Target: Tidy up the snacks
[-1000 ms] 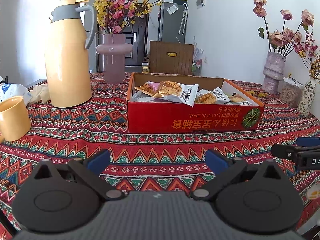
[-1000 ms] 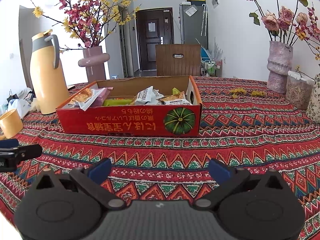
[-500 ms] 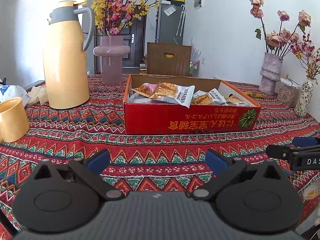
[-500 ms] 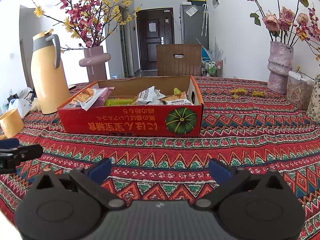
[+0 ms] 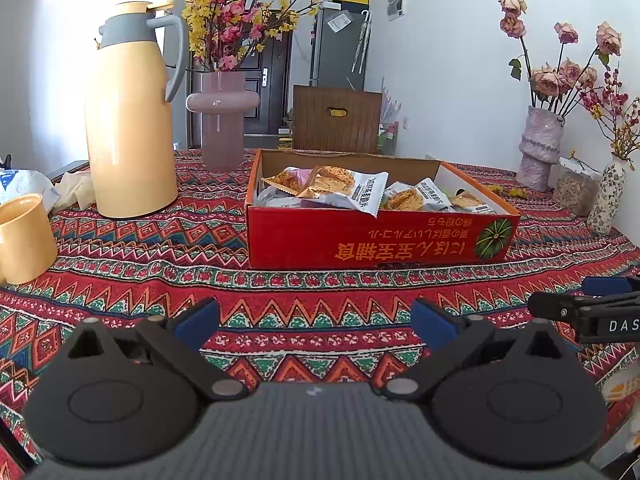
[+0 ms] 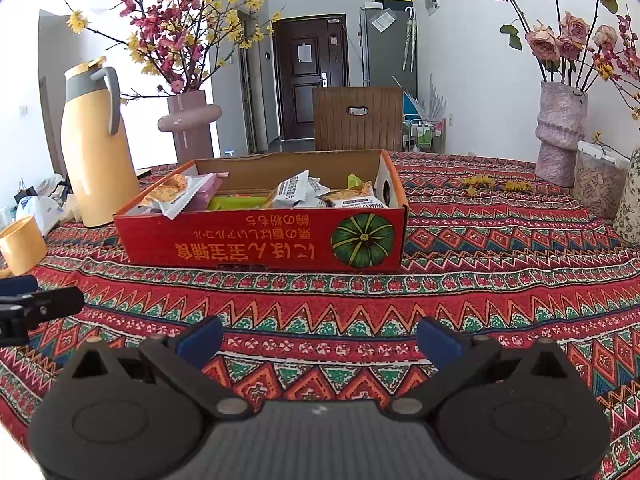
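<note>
A red cardboard box (image 5: pixel 376 240) (image 6: pixel 256 240) with a pumpkin picture stands in the middle of the patterned tablecloth. Several wrapped snack packets (image 5: pixel 352 190) (image 6: pixel 300 192) lie inside it, some poking over the front wall. My left gripper (image 5: pixel 316 320) hovers low over the cloth in front of the box, open, nothing between its blue pads. My right gripper (image 6: pixel 320 338) is likewise open and empty, in front of the box's right half. Each gripper's fingertip shows at the edge of the other's view.
A tall yellow thermos jug (image 5: pixel 128 120) and a yellow mug (image 5: pixel 22 236) stand left of the box, a pink vase of blossoms (image 5: pixel 222 120) behind. Vases of dried roses (image 6: pixel 560 132) and a jar (image 6: pixel 596 184) line the right wall. A wooden chair back (image 6: pixel 356 118) is behind the table.
Both grippers have drawn back slightly from the box and stay open. The left view has lowered a little, so the box sits smaller and further off.
</note>
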The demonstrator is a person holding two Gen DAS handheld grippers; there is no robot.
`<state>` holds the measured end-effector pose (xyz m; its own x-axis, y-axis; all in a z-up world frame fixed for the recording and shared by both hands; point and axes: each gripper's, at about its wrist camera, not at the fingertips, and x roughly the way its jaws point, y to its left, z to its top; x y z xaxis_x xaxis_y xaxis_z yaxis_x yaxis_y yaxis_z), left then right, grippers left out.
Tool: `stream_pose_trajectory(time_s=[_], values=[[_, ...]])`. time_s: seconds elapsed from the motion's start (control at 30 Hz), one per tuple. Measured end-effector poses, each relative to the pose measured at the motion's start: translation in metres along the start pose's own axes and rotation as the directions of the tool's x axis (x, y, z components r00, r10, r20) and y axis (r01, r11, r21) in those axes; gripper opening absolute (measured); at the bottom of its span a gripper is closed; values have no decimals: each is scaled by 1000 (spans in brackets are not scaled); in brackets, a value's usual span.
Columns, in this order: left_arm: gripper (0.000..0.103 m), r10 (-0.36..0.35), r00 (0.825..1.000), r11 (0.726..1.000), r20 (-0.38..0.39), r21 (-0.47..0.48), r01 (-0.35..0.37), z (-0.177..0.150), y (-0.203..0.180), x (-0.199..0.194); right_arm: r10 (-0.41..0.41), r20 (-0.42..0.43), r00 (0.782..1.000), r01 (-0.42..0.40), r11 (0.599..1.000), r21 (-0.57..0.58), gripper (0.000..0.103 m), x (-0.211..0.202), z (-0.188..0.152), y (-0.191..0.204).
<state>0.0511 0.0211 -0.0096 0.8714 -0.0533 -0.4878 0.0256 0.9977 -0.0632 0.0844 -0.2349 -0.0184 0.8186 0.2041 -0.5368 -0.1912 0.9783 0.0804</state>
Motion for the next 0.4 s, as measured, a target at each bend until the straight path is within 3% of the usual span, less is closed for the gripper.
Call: stream_pose_trajectory(time_s=[0.4], values=[[103, -21, 1000, 1000, 9, -6, 21, -1, -1, -1, 1, -8, 1000, -1, 1000, 0, 103, 2, -2, 1]])
